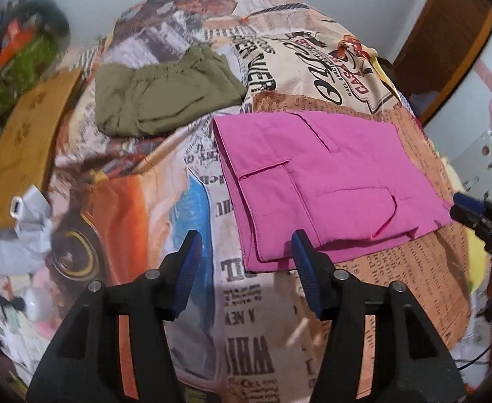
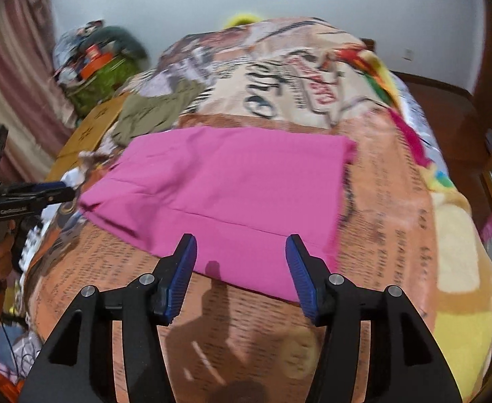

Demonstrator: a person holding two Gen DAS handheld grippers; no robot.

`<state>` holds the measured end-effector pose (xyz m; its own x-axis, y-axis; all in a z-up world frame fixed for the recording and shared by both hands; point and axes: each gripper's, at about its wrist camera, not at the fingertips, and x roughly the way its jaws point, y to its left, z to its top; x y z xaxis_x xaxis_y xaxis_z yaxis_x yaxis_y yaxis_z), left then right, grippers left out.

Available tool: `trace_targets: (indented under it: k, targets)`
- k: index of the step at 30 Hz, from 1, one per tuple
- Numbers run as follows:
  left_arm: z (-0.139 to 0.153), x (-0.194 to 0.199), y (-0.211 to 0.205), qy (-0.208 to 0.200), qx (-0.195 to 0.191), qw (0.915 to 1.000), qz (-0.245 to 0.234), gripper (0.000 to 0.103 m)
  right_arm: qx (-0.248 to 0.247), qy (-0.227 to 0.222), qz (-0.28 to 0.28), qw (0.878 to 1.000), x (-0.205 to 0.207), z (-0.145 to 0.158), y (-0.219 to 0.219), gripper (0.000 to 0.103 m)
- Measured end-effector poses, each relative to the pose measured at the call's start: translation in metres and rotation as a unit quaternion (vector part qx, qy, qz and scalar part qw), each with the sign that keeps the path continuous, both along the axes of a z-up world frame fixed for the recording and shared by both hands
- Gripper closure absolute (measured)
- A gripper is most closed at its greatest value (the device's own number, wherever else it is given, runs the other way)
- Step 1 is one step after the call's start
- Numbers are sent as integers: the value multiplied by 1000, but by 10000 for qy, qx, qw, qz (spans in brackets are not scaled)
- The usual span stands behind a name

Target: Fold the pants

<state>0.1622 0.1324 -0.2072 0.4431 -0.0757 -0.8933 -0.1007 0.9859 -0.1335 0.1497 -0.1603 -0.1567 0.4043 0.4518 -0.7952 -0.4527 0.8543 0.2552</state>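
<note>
Your 2 grippers hang above a bed spread with a newsprint-patterned blanket [image 1: 252,319], both with jaws spread wide and holding nothing. Nearest in the left wrist view, your left gripper [image 1: 246,248] hovers at the near left corner of the pink pants [image 1: 329,181], its right finger just over the fabric's edge, its left finger over bare blanket. In the right wrist view, your right gripper [image 2: 240,252] is poised the same way at the near edge of the pink pants [image 2: 225,184], released and apparently not touching them.

The pants lie flat in the middle of the bed as a compact rectangle of stacked layers, pocket flaps and seams facing up in the left view, edges roughly squared. That suggests the fold is largely done; what is left, if anything, looks like 1 more halving or a tidy-up of the loose corner at the near right, where a layer sticks out slightly.

Farther back, an olive garment [image 1: 165,97] sits already bundled on the blanket, well apart from the pink pair. Left of it, a brown cardboard sheet [image 1: 27,147] rests at the bed's edge, with a blurred heap of clutter [image 1: 20,60] beyond and a pale wall behind.
</note>
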Motion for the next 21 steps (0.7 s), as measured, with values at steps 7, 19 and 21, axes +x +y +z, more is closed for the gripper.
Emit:
trace_targets:
  k: [7, 19, 21]
  targets:
    - [-18, 9, -2, 187, -553, 9983, 89, 48, -151, 274, -444, 9985, 8, -19, -31, 52]
    - [-31, 11, -4, 326, -830, 9959, 120, 74, 223, 553, -416, 9974, 3, -40, -38, 66]
    - [-31, 10, -3, 309, -784, 9963, 151, 85, 244, 511, -369, 9977, 2, -40, -35, 71]
